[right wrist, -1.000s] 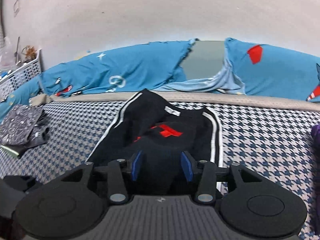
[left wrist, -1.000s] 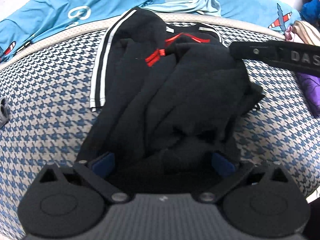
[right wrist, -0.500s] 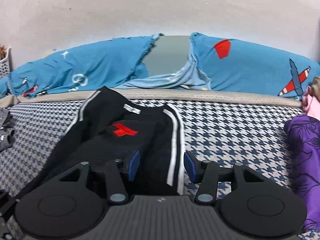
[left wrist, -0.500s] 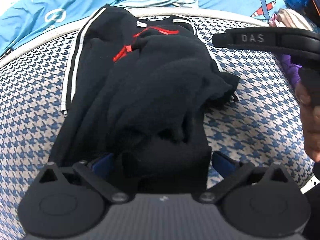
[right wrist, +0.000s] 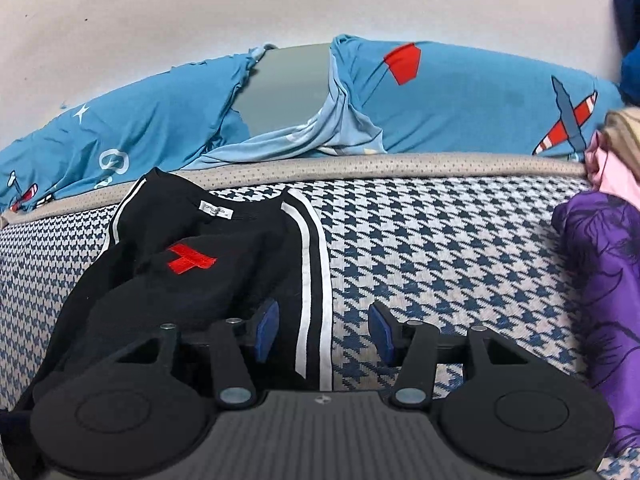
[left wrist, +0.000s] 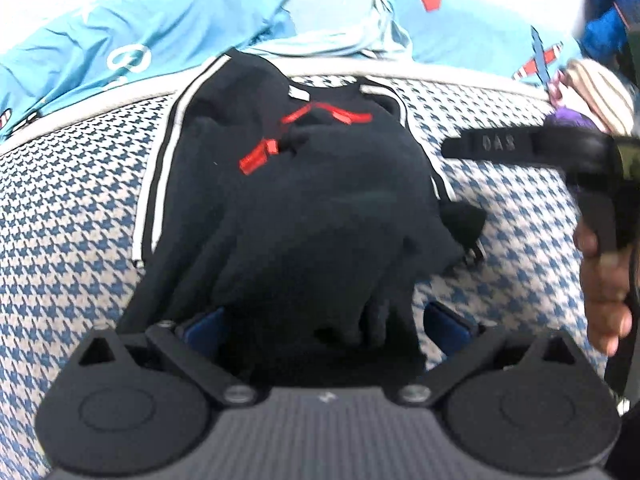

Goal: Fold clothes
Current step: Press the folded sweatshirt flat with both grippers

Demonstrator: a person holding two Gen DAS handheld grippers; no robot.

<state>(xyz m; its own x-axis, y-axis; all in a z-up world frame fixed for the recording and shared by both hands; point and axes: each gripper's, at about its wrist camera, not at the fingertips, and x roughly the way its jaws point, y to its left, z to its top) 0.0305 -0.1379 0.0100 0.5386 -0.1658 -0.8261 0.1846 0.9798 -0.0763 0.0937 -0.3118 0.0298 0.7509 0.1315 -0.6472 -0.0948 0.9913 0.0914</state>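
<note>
Black striped track jacket (left wrist: pixel 296 208) bunched on bed (right wrist: pixel 440 248). Left gripper (left wrist: pixel 324 320) wide open over near hem; right gripper (right wrist: pixel 324 328) half-open, empty, straddling jacket's striped edge, likely lining up fold.

A plain off-white wall (right wrist: pixel 320 4) fills the top of the frame, evenly lit, with a few small dark specks at upper left. Below it a bed spans the width: a mattress (right wrist: pixel 440 248) covered in blue-and-white houndstooth fabric, edged by a beige dotted band (right wrist: pixel 400 164). Along the wall lie blue pillows (right wrist: pixel 460 92) printed with planes and stars, a grey gap between them.
</note>
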